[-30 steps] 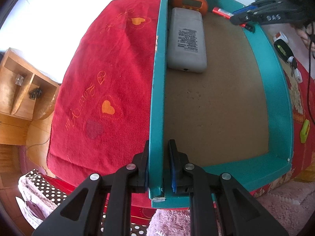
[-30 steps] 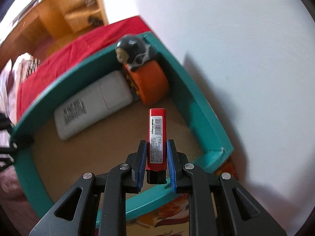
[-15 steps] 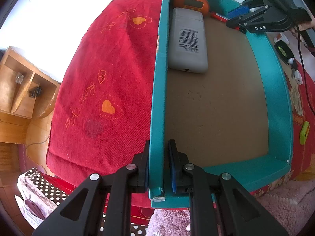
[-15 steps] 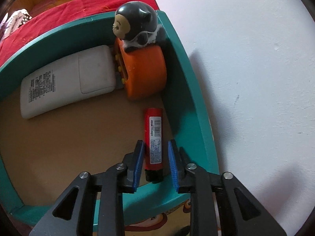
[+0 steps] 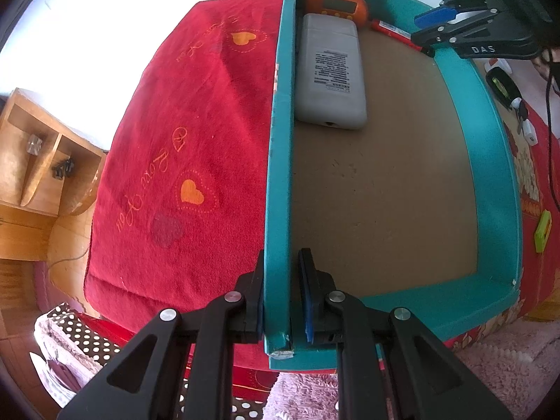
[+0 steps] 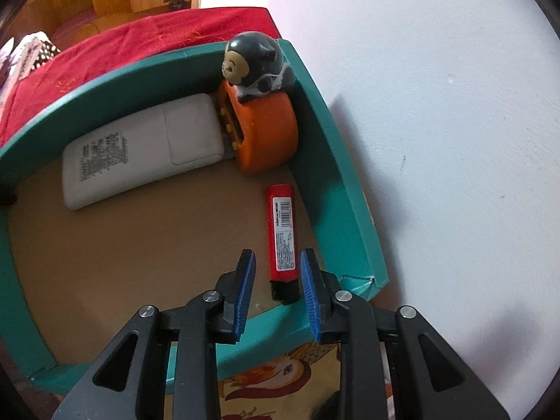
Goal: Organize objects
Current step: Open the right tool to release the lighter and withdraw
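Observation:
A teal tray (image 5: 490, 147) with a brown floor sits on a red cloth. My left gripper (image 5: 280, 297) is shut on the tray's left wall near the front corner. In the tray's far corner lie a grey remote (image 5: 330, 70), an orange monkey clock (image 5: 336, 0) and a red marker (image 6: 282, 231). The marker also shows in the left wrist view (image 5: 392, 29). My right gripper (image 6: 276, 287) is open, just above and behind the marker's black end, not touching it. It also shows in the left wrist view (image 5: 437, 26).
The red cloth (image 5: 182, 140) covers the table left of the tray. A white wall (image 6: 455, 105) is close behind the tray. A wooden shelf (image 5: 31, 161) stands at the left. Small items (image 5: 504, 84) and a green clip (image 5: 542, 231) lie right of the tray.
My right gripper lowered the red marker onto the tray floor by the back wall, opened and drew back. My left gripper kept its hold on the tray wall.

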`<state>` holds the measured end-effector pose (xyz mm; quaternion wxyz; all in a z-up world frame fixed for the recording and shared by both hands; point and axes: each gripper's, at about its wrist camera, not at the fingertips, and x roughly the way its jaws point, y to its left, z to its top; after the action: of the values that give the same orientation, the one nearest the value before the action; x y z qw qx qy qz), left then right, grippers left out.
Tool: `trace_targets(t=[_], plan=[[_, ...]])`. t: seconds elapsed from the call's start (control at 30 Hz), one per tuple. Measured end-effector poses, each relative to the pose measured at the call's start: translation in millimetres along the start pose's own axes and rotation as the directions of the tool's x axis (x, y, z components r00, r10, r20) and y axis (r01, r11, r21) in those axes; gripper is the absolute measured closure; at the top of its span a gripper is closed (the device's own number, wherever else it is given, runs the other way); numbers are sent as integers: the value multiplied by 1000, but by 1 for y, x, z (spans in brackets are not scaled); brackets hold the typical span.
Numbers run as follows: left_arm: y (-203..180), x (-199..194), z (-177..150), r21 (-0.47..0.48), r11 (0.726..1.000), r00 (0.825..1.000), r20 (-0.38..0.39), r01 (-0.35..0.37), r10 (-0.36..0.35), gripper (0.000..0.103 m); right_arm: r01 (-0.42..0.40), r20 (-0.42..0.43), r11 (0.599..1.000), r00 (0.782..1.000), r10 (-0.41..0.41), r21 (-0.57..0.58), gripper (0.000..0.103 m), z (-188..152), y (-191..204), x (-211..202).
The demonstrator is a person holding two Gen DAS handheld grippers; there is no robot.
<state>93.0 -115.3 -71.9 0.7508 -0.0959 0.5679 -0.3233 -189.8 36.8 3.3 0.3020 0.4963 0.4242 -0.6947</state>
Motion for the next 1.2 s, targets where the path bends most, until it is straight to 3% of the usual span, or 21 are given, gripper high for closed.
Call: trace_targets(t=[0.23, 0.4, 0.6, 0.67, 0.7, 0.77, 0.93, 0.97, 1.17, 1.2], plan=[[-2, -1, 1, 3, 1000, 1000, 3, 0, 0, 90, -39, 6, 999, 999, 39, 24, 76, -1, 11, -7], [-2, -2, 3, -8, 1000, 1000, 13, -5, 6, 90, -141, -26, 989, 989, 142, 50, 76, 5, 30, -11], [0, -5, 5, -3, 1000, 1000, 14, 0, 0, 90, -109, -102, 990, 988, 119, 94, 76, 6, 24, 3], [1, -5, 6, -4, 1000, 1000, 15, 0, 0, 90, -122, -93, 985, 987, 134, 123, 76, 7, 20, 4], [2, -5, 6, -63, 998, 999, 51, -15, 18, 90, -129, -90, 982, 986, 142, 139, 76, 8, 18, 4], [2, -6, 7, -89, 996, 997, 67, -22, 28, 90, -123, -82, 979, 987, 138, 164, 76, 8, 14, 4], [3, -8, 8, -88, 996, 997, 72, -23, 29, 90, -126, -69, 965, 987, 145, 232, 76, 6, 6, 2], [3, -7, 8, -144, 989, 993, 103, -33, 48, 90, -131, -65, 960, 986, 151, 249, 76, 4, 4, 2], [4, -10, 8, -141, 990, 993, 106, -31, 46, 90, -126, -54, 946, 987, 149, 300, 76, -1, 1, -2], [4, -9, 9, -176, 984, 990, 126, -36, 59, 90, -127, -50, 942, 987, 150, 312, 76, -2, 0, -3]])
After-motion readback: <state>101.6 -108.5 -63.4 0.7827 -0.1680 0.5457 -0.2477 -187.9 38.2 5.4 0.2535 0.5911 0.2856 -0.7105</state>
